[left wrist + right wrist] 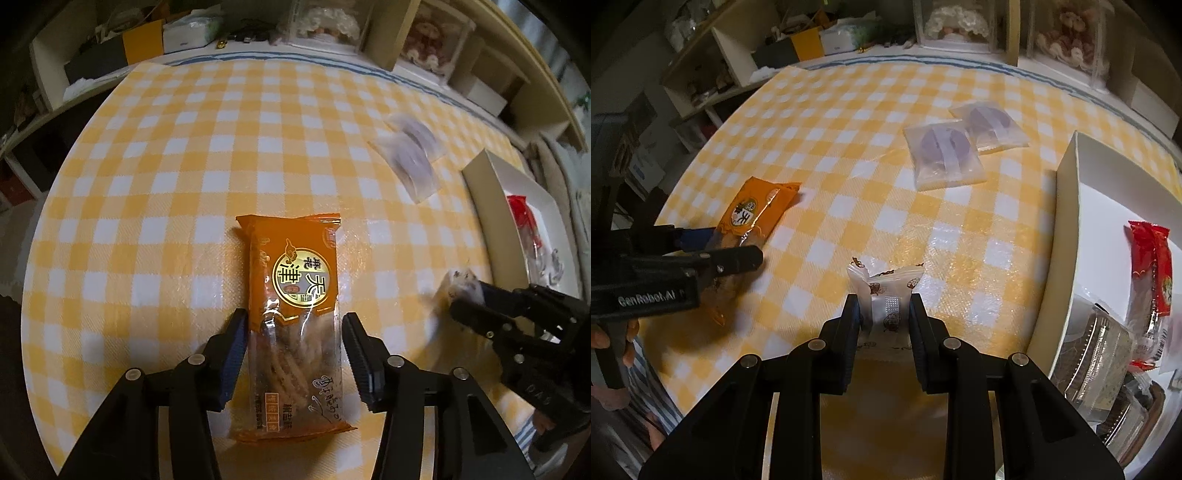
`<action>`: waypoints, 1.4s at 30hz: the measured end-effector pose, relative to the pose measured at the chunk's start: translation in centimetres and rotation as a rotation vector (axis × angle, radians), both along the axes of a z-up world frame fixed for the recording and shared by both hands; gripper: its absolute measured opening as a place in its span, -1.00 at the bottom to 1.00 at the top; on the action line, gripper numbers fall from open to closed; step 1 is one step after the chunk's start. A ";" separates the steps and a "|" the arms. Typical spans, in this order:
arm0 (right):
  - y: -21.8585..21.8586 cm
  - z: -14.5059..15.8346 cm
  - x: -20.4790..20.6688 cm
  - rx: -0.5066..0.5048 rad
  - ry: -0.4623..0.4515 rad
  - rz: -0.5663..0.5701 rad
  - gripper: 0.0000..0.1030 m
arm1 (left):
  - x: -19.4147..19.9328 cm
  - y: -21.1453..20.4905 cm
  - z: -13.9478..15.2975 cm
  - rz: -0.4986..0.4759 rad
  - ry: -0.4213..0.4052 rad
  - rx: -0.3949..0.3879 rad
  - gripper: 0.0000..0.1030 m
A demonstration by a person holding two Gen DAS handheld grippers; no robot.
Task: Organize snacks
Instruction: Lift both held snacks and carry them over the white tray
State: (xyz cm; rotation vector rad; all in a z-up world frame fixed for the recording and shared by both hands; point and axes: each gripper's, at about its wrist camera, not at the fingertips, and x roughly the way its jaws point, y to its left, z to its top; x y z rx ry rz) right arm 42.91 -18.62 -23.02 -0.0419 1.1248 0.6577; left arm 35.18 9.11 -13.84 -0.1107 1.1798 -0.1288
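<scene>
Straddled orange snack pack [295,325] mid-desk with left hand-held gripper [293,354] released, clenched right hand-held gripper [882,317] on white packet [884,295]; box [1067,236] at 3 o'clock partly filled, purple packets [945,157] left.

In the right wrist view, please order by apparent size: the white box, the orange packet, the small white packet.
1. white box
2. orange packet and small white packet look similar; the white one is nearer the camera and partly hidden, so I leave them unranked.
</scene>
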 end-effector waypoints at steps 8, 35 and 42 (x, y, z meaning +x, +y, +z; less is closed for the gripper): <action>-0.7 1.1 0.5 0.025 -0.019 -0.030 -0.49 | 0.1 0.1 -0.2 0.015 -0.057 -0.015 -0.29; -9.9 11.5 1.5 0.197 -0.237 -0.242 -0.49 | -5.5 -4.8 9.2 -0.031 -0.425 -0.119 -0.32; -13.9 13.4 1.7 0.219 -0.282 -0.320 -0.49 | -4.8 -7.2 11.4 -0.082 -0.457 -0.187 -0.32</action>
